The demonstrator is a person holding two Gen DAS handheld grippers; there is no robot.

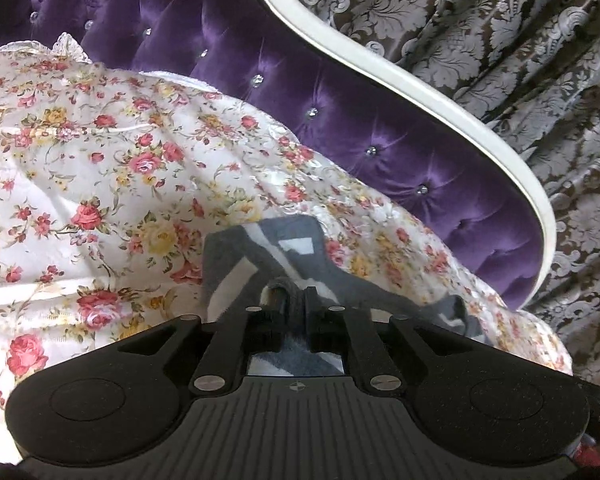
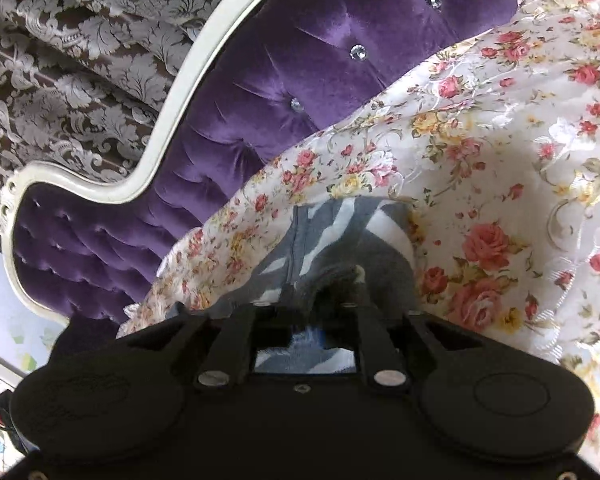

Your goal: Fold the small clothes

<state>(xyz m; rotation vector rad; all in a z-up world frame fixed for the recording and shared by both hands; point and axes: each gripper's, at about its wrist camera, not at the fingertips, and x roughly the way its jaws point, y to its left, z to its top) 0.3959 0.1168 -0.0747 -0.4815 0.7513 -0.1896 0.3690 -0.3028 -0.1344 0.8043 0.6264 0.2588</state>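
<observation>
A grey fleece garment with white patches (image 1: 260, 248) lies on the floral bedspread (image 1: 120, 160), just ahead of my left gripper (image 1: 294, 292). The left jaws stand almost together, with a rolled edge of the grey cloth pinched at their tips. In the right wrist view the same garment (image 2: 340, 232) spreads out in front of my right gripper (image 2: 324, 288). The right fingers stand a little apart. A bunch of grey cloth sits loosely between them and the pads do not press on it. Both grippers point down at the bed.
A purple tufted headboard (image 1: 340, 120) with a white curved frame (image 1: 440, 92) rises behind the bed, also visible as the headboard (image 2: 300, 60) in the right wrist view. A brown and silver damask curtain (image 1: 500, 40) hangs beyond it. The floral bedspread (image 2: 500, 160) stretches away to the right.
</observation>
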